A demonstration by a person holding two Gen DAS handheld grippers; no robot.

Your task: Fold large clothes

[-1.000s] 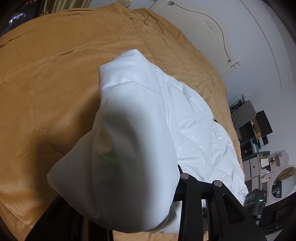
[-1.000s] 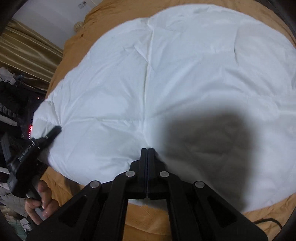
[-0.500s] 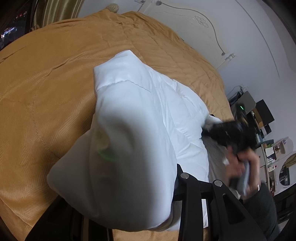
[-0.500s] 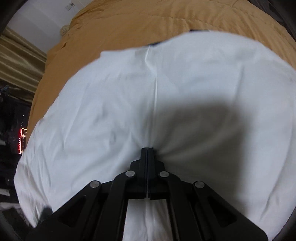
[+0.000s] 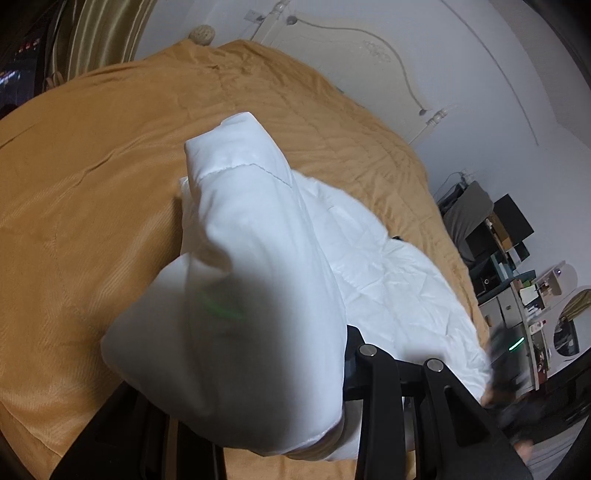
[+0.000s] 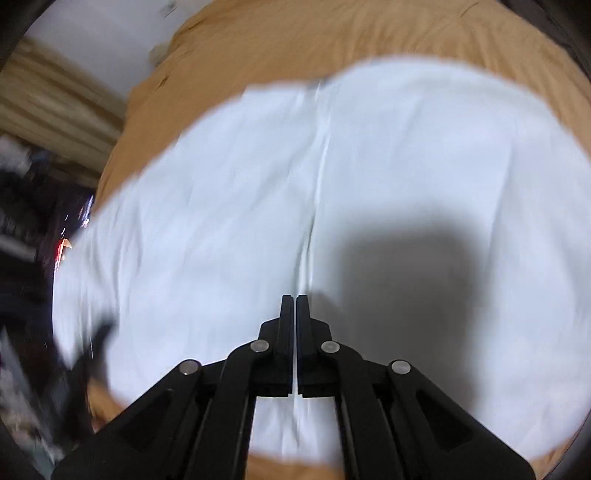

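The right gripper (image 6: 296, 297) is clenching a seam of the white padded garment (image 6: 229, 206), its fingers pressed together. The left gripper (image 5: 280, 373) is lying buried under a raised bunch of the same garment (image 5: 255, 280); its grip cannot be told. Beyond, the garment is spreading across the bed's orange bedspread (image 5: 92, 177), toward the white headboard (image 5: 332, 44).

You are looking at a plain white garment (image 5: 258, 258) showing stitched seams, an ochre ribbed bedspread (image 5: 92, 166), a cream carved headboard (image 5: 351, 48), gold striped curtains (image 5: 99, 33), and black grippers (image 6: 295, 301).
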